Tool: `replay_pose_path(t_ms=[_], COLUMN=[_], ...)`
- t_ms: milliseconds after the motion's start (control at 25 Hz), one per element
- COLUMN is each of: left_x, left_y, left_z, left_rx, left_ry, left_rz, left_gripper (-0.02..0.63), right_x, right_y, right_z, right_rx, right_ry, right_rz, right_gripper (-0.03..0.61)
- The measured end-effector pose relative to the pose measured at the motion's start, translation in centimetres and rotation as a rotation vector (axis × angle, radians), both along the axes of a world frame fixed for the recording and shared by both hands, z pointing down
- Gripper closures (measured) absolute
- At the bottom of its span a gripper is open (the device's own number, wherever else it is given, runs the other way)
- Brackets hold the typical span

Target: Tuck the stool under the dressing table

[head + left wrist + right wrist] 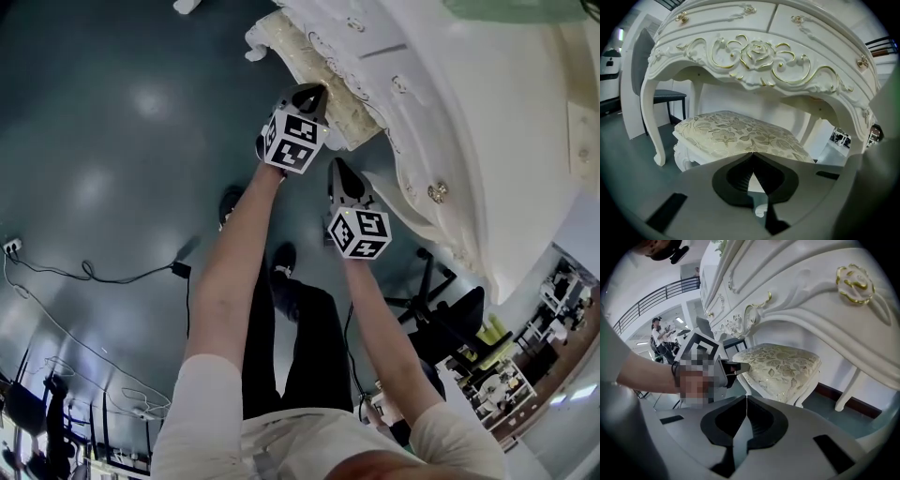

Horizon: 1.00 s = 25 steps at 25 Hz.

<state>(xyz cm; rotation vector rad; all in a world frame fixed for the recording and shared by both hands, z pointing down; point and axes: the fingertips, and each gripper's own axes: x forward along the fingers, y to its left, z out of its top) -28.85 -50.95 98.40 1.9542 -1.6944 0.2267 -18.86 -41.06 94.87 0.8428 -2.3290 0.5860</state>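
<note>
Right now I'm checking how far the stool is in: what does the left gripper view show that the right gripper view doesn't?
Only left: a curved leg and the rose carving. Only right: the left gripper against the stool edge, and a person in the background. Both: the stool partly under the table, each view's own jaws shut.

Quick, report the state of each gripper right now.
Left gripper: shut, holding nothing, tips at the edge of the white carved stool with a cream floral cushion.
Right gripper: shut, holding nothing, short of the stool.
</note>
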Motion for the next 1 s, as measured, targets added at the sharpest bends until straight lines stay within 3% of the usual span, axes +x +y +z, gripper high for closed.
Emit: replay_pose_path(t_ms=[200,400,480,760,1000], left_x=[1.8,2.7,3.0,1.5,2.5], left_y=[-2.9,-4.6,-4.5,0.0,4.3], left_z=[-0.1,0.3,0.0,-4.0,-9.0], left_rx=[-0.002,-0.055,-0.065,-0.126,-0.174], left_ry=[-0.020,-0.146,-0.164,-0.207,-0.234], left_rz=[0.070,0.193,0.217,0.202,0.218], left_gripper=[0.598,0.598,0.598,0.598,0.598], right_x=[1.6,2.2,2.6,2.6,3.6], right_y=[-0.5,-0.2,0.0,0.9,1.9], right_z=[0.3,-0.6,-1.4,-6.3,-11.0], right_rx=[0.003,0.002,0.010,0.006,0.007], right_ry=[0.011,0.017,0.008,-0.014,-0.034], right_rz=[0.033,0.063,0.070,0.062,0.076], right_gripper=[0.534,0.534,0.534,0.534,0.534])
